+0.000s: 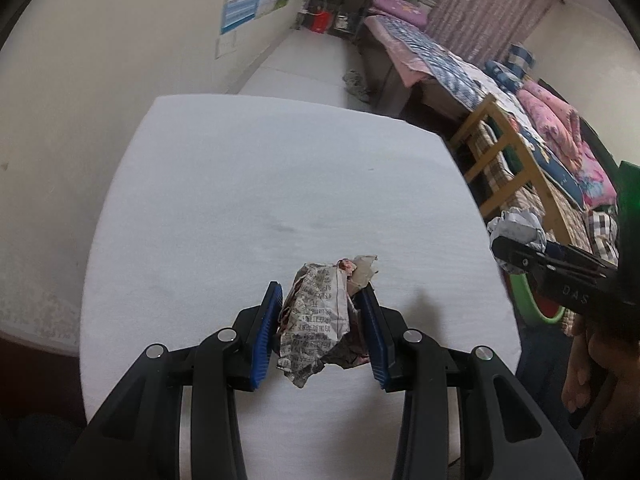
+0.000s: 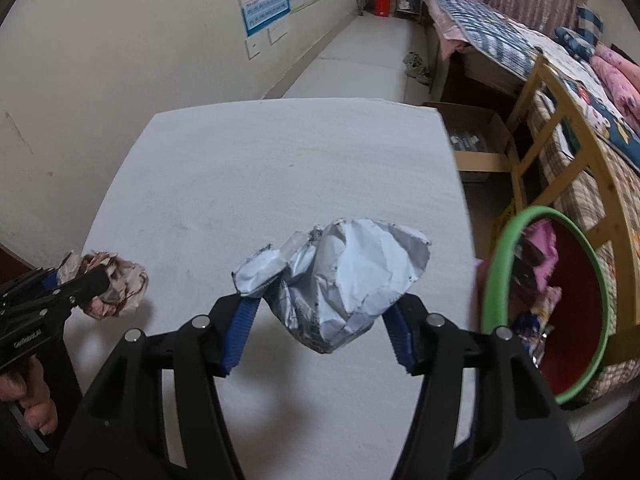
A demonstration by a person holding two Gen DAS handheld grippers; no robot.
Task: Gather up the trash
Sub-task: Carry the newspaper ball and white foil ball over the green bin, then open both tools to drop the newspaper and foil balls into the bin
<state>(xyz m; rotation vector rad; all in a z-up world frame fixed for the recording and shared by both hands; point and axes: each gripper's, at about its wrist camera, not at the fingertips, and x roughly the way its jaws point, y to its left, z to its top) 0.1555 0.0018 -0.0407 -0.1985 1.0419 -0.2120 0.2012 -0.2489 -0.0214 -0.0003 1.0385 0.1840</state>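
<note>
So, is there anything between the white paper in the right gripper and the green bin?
Nothing visible. The white paper hangs above the table; the green bin stands open past the table's right edge.

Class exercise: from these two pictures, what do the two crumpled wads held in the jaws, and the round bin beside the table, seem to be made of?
Printed wad: thin printed paper, probably newsprint or a wrapper; matte, sharp creases, dense text.
Pale wad: white paper, possibly with a foil or film side; crisp folds, some silvery grey patches.
Bin: likely moulded plastic; smooth green rim, red inside.
</note>
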